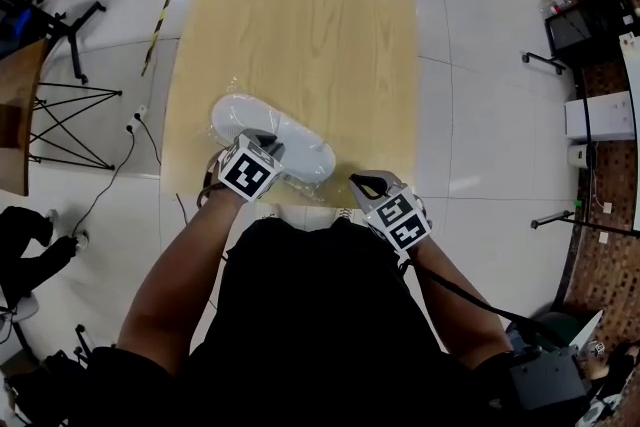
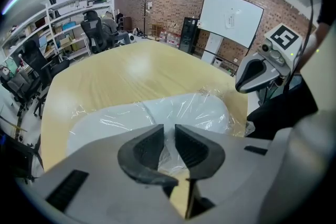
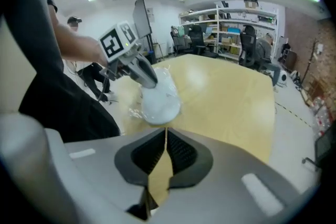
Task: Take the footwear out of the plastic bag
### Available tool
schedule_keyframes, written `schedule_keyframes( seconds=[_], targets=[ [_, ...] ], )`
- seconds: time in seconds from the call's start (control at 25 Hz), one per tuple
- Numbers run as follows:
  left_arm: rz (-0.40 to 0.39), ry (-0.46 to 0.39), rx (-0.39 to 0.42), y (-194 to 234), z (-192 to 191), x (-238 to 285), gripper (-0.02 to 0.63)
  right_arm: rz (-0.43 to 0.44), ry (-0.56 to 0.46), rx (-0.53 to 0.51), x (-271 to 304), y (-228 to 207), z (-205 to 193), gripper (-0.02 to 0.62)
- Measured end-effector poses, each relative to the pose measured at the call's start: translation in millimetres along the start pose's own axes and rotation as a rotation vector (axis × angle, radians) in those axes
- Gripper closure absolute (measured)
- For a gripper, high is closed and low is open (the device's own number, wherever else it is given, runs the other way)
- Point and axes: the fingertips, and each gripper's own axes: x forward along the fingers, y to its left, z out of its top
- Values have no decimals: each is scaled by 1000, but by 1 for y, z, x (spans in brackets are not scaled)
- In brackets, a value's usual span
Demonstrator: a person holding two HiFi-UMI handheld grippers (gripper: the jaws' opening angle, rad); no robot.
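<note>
A white shoe (image 1: 295, 143) lies inside a clear plastic bag (image 1: 232, 87) near the front edge of the wooden table (image 1: 300, 35). My left gripper (image 1: 268, 146) rests on the shoe's near side. In the left gripper view its jaws (image 2: 169, 131) stand a narrow gap apart with crinkled film of the bag (image 2: 210, 96) bunched between them, and the shoe (image 2: 131, 118) lies just beyond. My right gripper (image 1: 360, 183) hovers at the table's front edge to the right of the shoe. It is shut (image 3: 166, 136) with nothing between its jaws. From there the shoe (image 3: 160, 103) sits under the left gripper (image 3: 149, 80).
My body stands against the table's front edge. On the floor to the left are a black tripod (image 1: 70, 130) and cables (image 1: 140, 130). Striped tape (image 1: 165, 0) runs along the floor at the far left. A white box (image 1: 600, 115) sits to the right.
</note>
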Motion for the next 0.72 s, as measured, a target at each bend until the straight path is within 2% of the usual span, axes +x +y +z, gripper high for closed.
schedule_keyframes(
  seconds=[0.08,0.16,0.24,0.4,0.48,0.6,0.72],
  targets=[
    [-1,-2,-3,0,0,0,535,55,-2,-57,14,19,6,583],
    [-8,-10,-12,-1,4,0,535,89,43,-102,26,30,-1,583],
    [-17,-28,-29,0,8,2,535,110,89,-87,32,35,-13,583],
    [-26,-62,-70,1,6,3,545,73,190,-61,23,27,-46,583],
    [-22,-69,-73,0,7,3,545,41,210,-77,10,21,-51,583],
    [-21,-80,-72,0,9,3,545,45,137,-71,2,25,-30,583],
    [-24,-98,-85,2,8,2,546,147,67,-69,19,51,-11,583]
  ],
)
